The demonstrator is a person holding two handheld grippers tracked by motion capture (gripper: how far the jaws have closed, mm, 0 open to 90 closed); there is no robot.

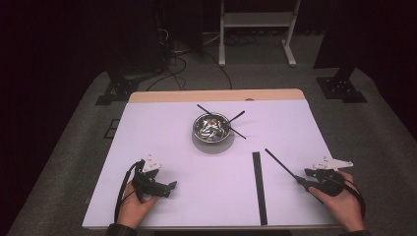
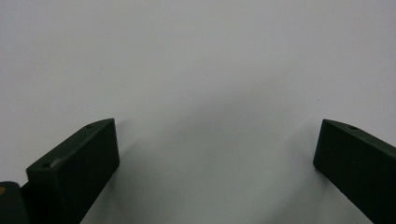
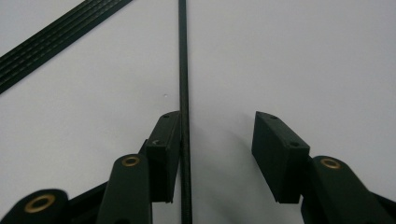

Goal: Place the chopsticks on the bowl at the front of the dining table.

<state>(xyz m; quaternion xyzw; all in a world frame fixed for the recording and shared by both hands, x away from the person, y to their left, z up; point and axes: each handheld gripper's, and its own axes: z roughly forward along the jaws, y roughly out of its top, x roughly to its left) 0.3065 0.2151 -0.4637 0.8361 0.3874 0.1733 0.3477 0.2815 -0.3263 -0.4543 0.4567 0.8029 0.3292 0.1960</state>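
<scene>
A thin black stick (image 1: 280, 164) lies on the white table (image 1: 162, 128) at the right, slanting toward my right gripper (image 1: 301, 181). In the right gripper view the stick (image 3: 183, 70) runs straight up between the jaws of the right gripper (image 3: 217, 126). It lies along the inner face of the left jaw, and the other jaw stands well apart from it, so the gripper is open. My left gripper (image 1: 169, 187) rests near the front left. Its jaws stand wide open over bare table in the left gripper view (image 2: 217, 140), with nothing between them.
A shiny metal bowl (image 1: 211, 127) stands at the table's middle back, with two black sticks (image 1: 236, 132) resting across its rim. A flat black strip (image 1: 259, 187) lies lengthwise toward the front edge, left of the right gripper; its ribbed surface (image 3: 56, 37) shows in the right gripper view.
</scene>
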